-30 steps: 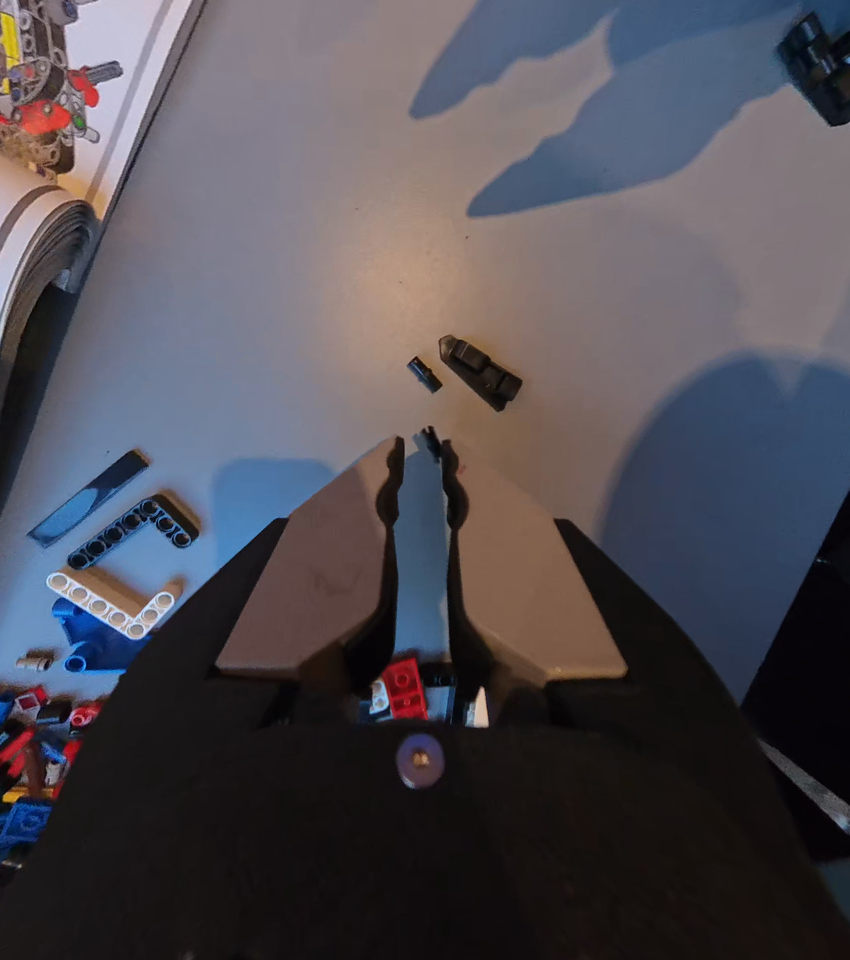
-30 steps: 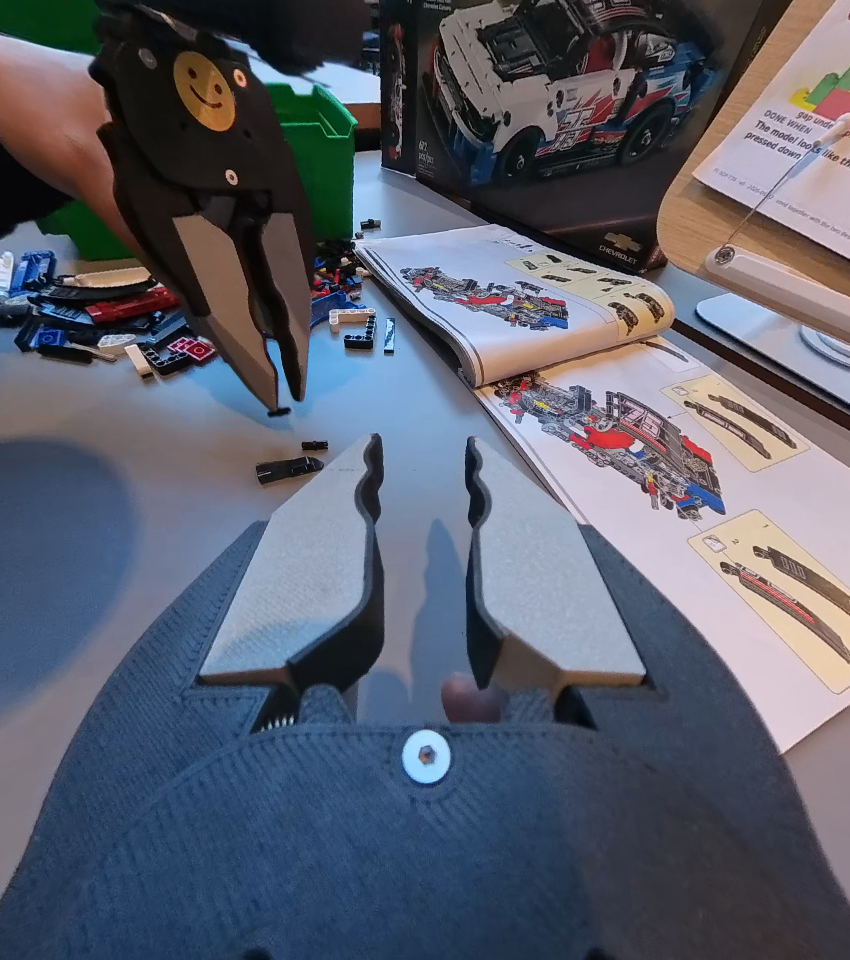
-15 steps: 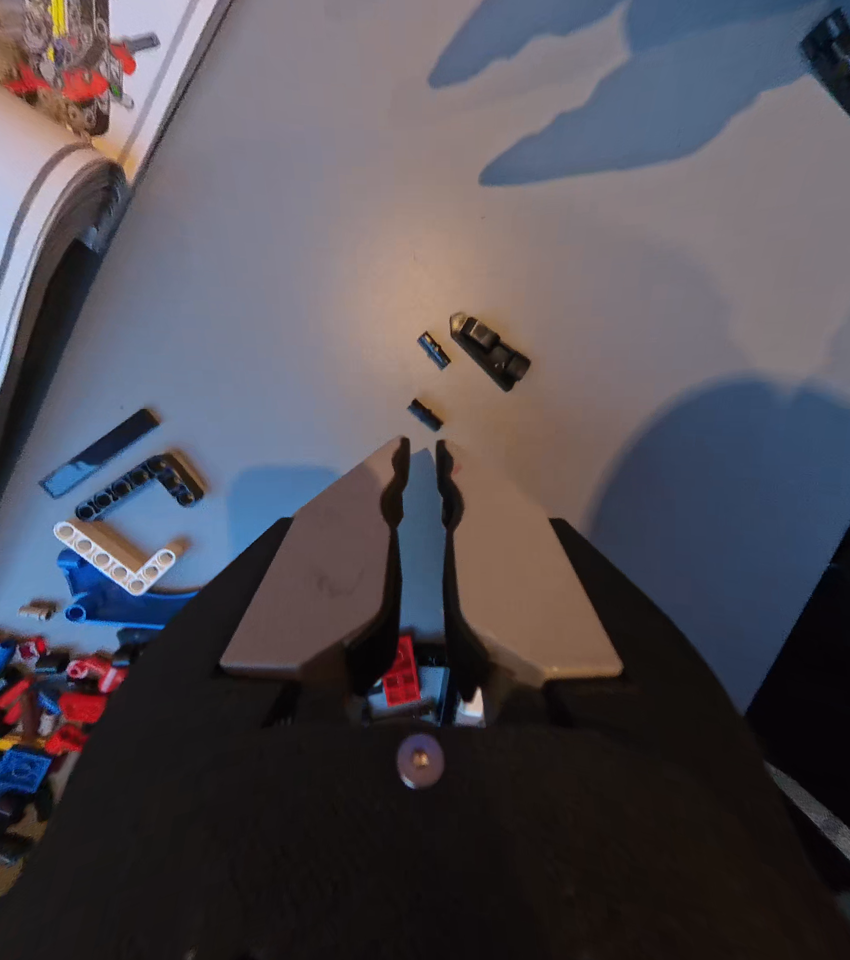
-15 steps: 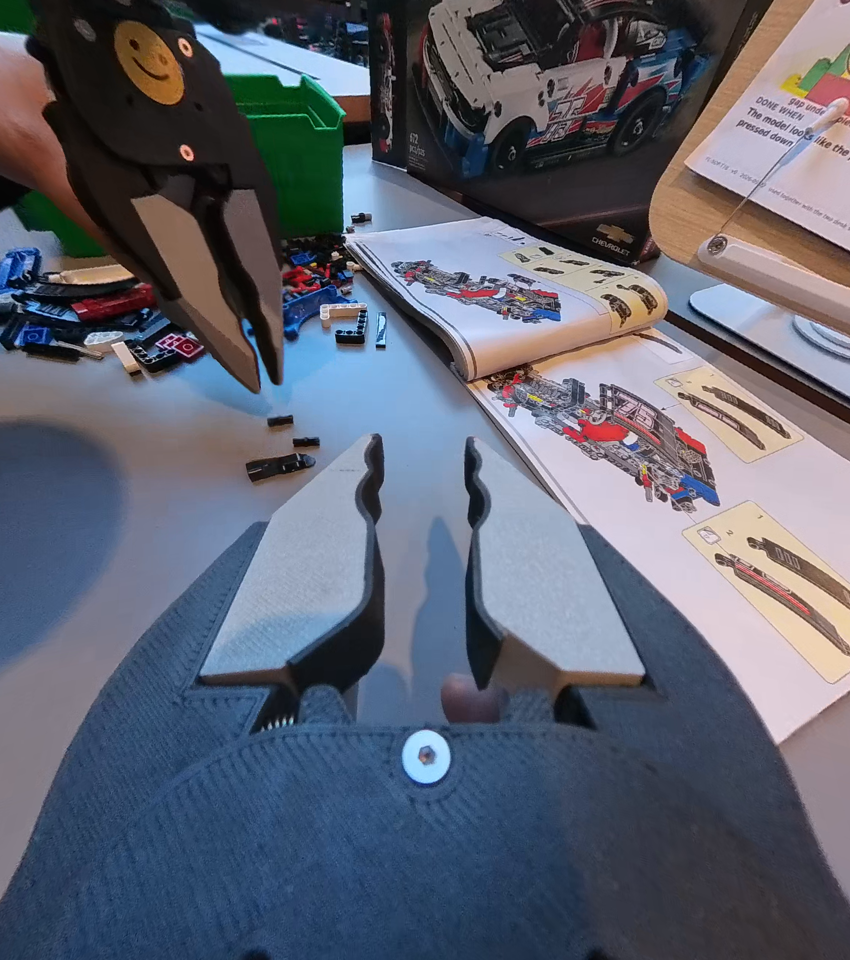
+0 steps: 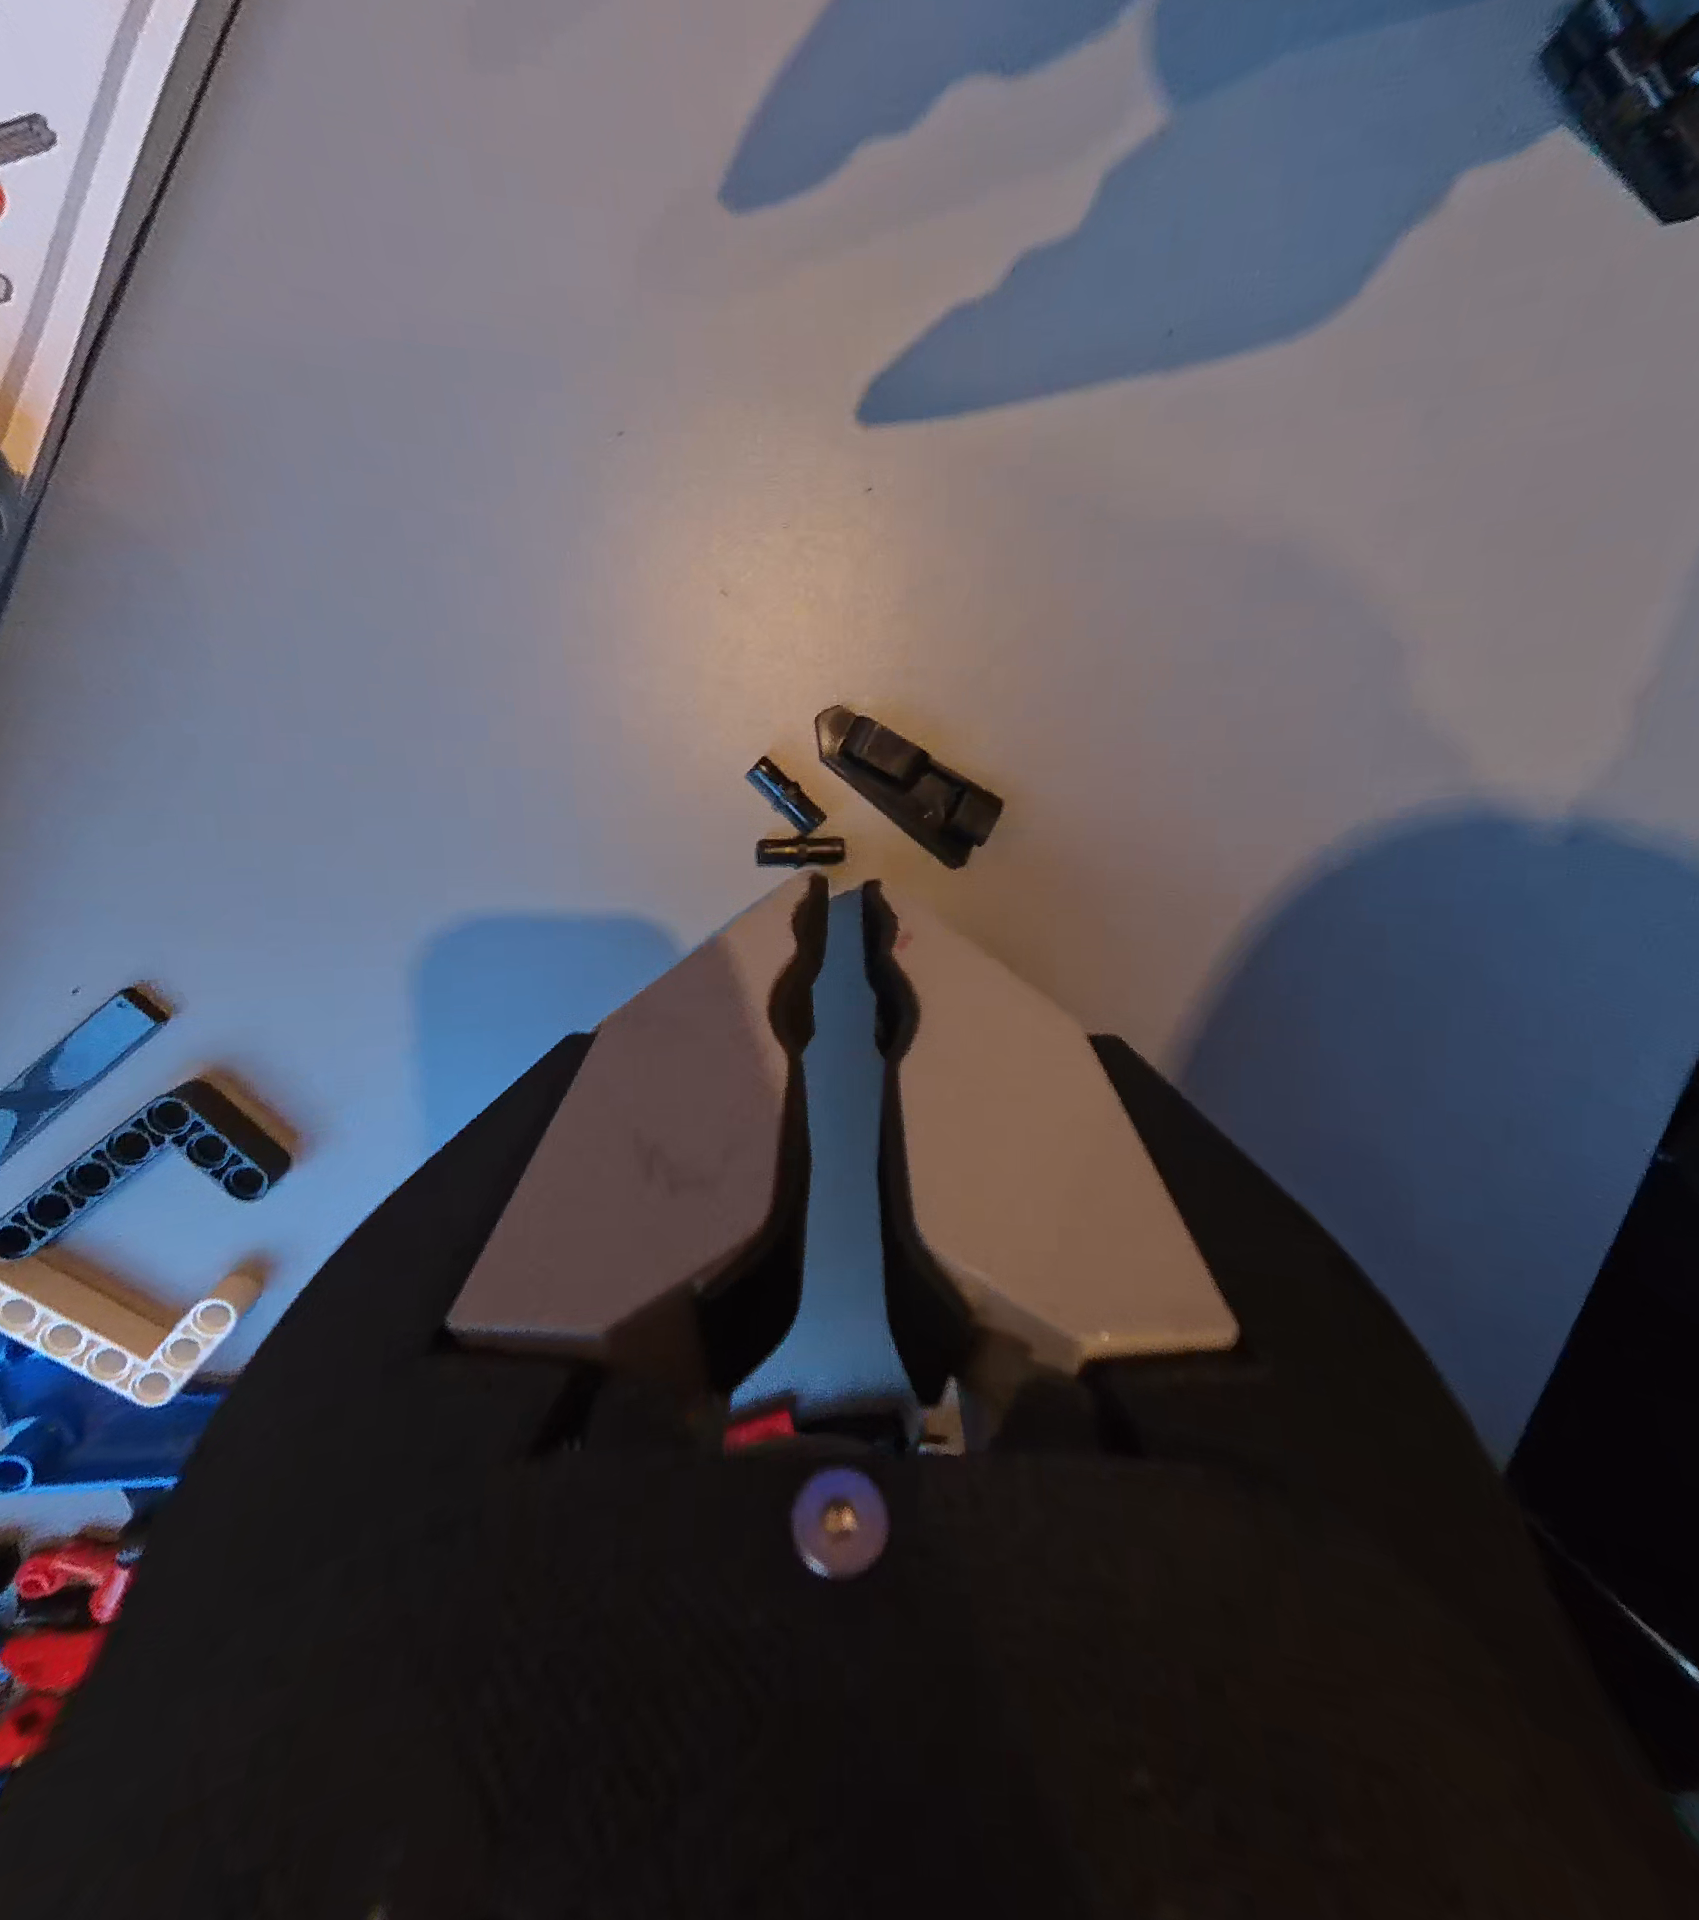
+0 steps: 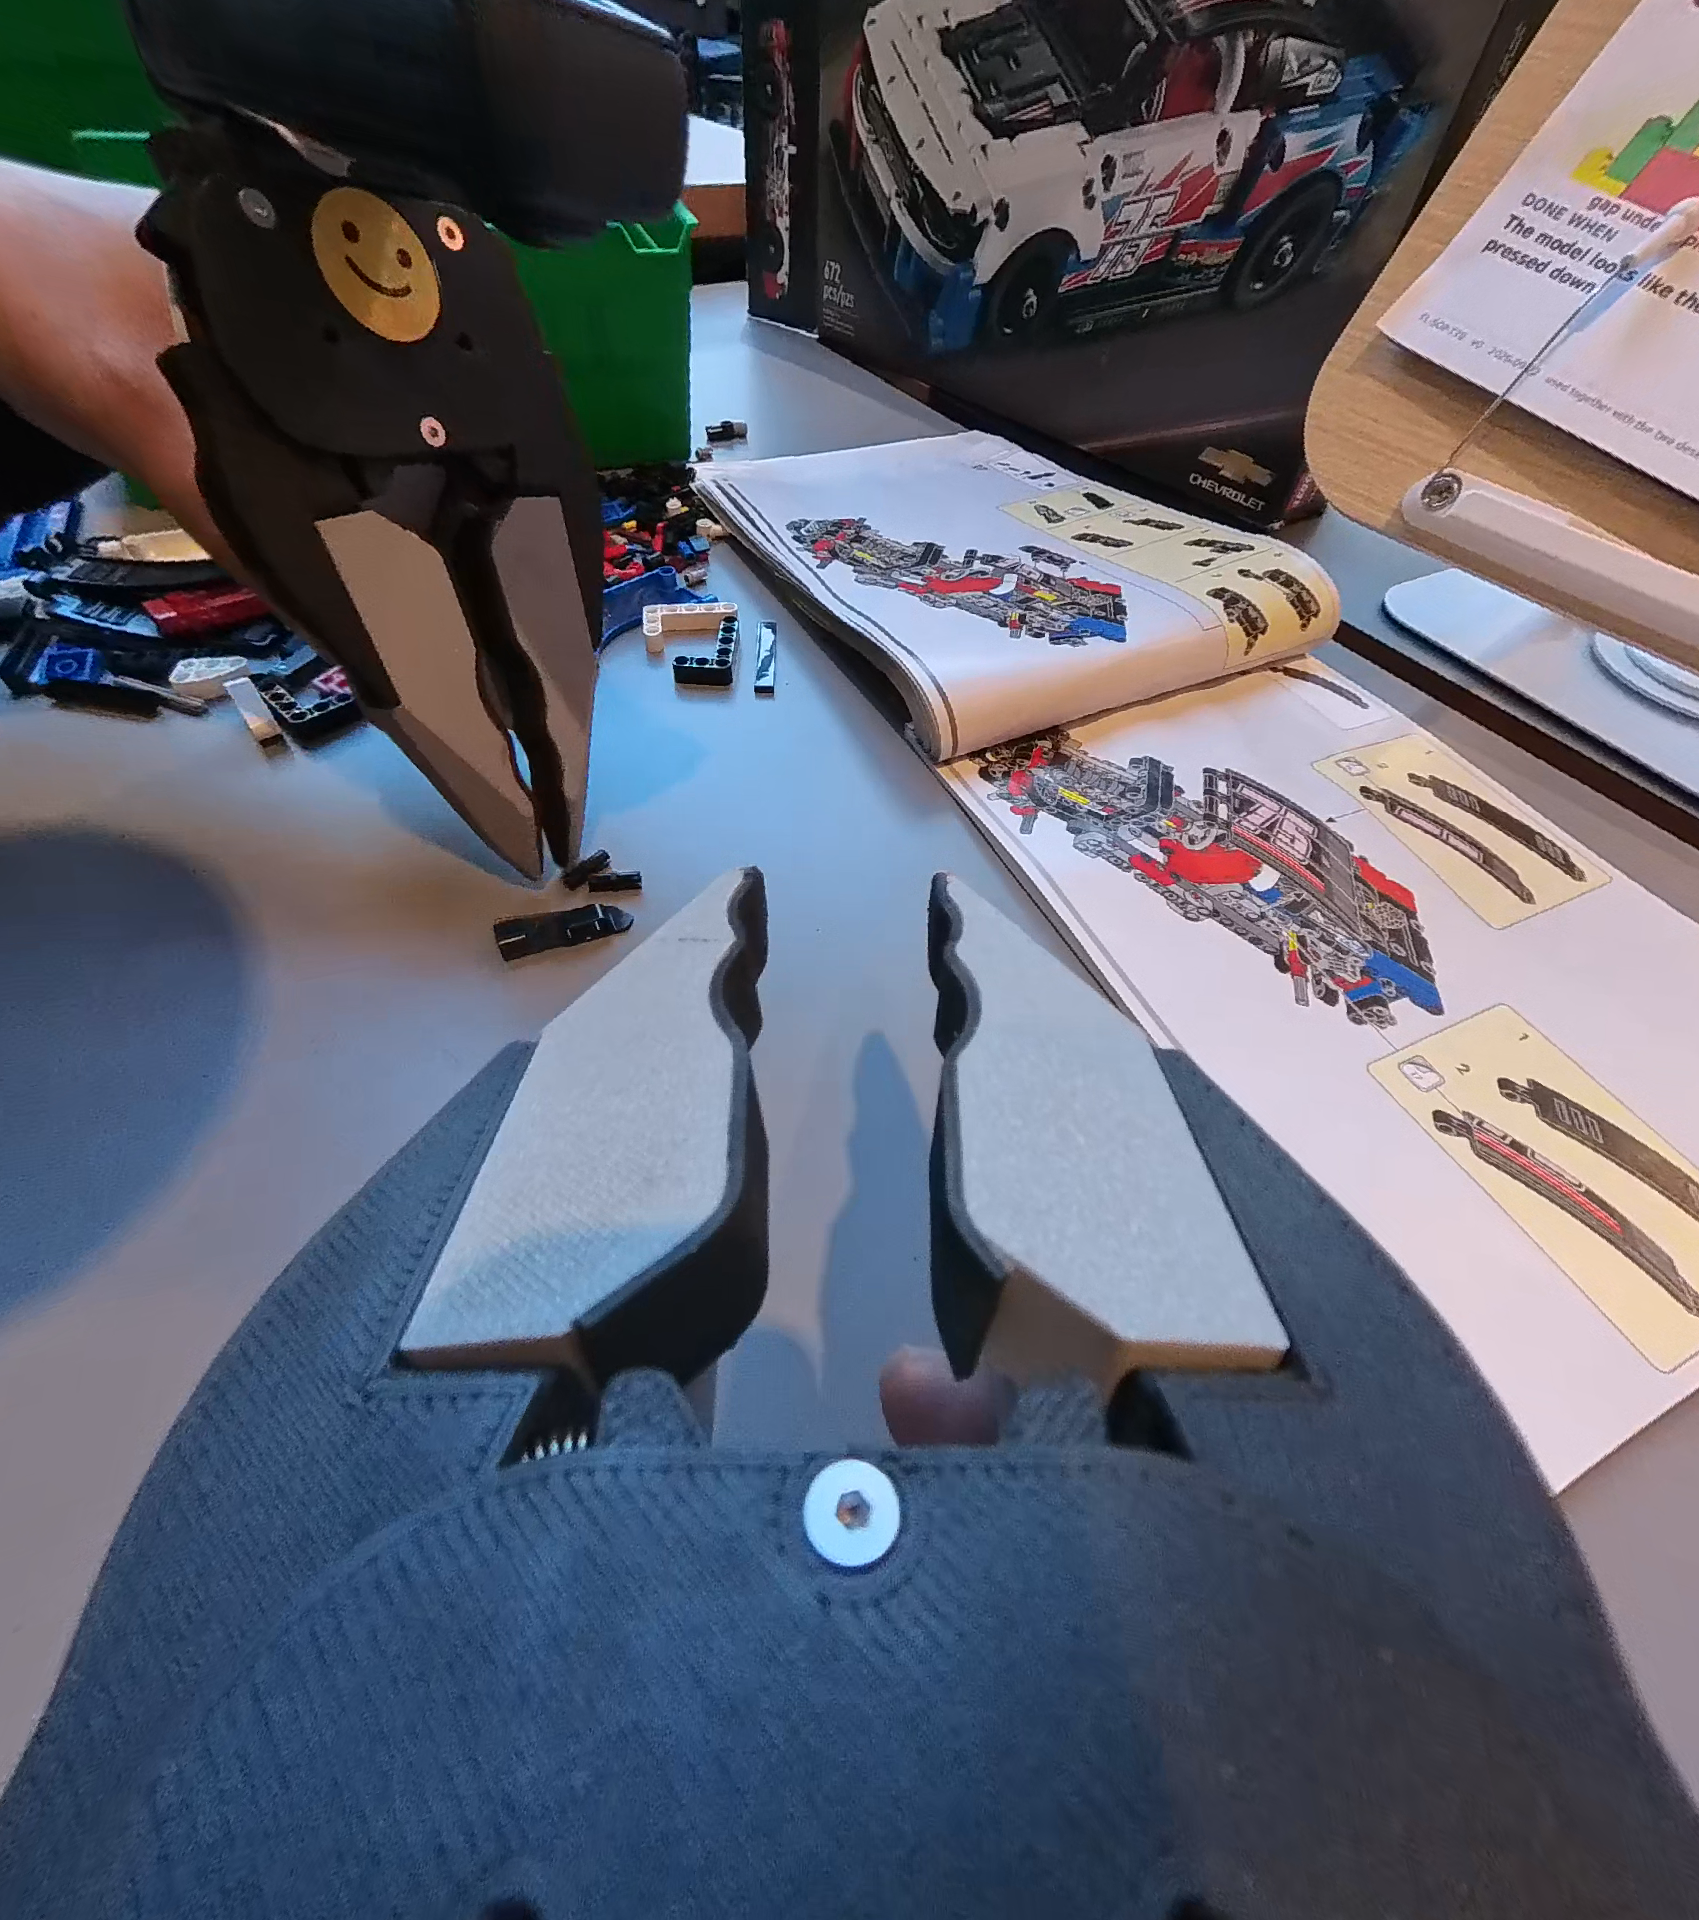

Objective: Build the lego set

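Two small black pins (image 5: pixel 785 790) (image 5: pixel 801 852) lie side by side on the grey table (image 5: pixel 512 520), next to a longer black piece (image 5: pixel 912 784). My left gripper (image 5: pixel 843 885) points down with its tips just short of the nearer pin; its jaws are nearly together and hold nothing. The right wrist view shows the left gripper (image 6: pixel 541 854) beside the pins (image 6: pixel 601 875) and the black piece (image 6: pixel 562 928). My right gripper (image 6: pixel 845 894) is open and empty, low over the table just right of these pieces.
An open instruction booklet (image 6: pixel 1032 582) lies to the right, with the set's box (image 6: pixel 1084 208) and a green bin (image 6: pixel 616 312) behind. A pile of loose pieces (image 6: pixel 118 623) and L-shaped beams (image 5: pixel 128 1164) lie at the left. A black assembly (image 5: pixel 1655 114) sits farther off. My right fingertips sit around 12 cm from my left ones. My right gripper's tips are some 15 cm from the black assembly (image 5: pixel 1655 114).
My left gripper let go of the black pin it held, rose, then came back down beside it. The pin now lies next to the other pin. The right gripper has hardly moved.
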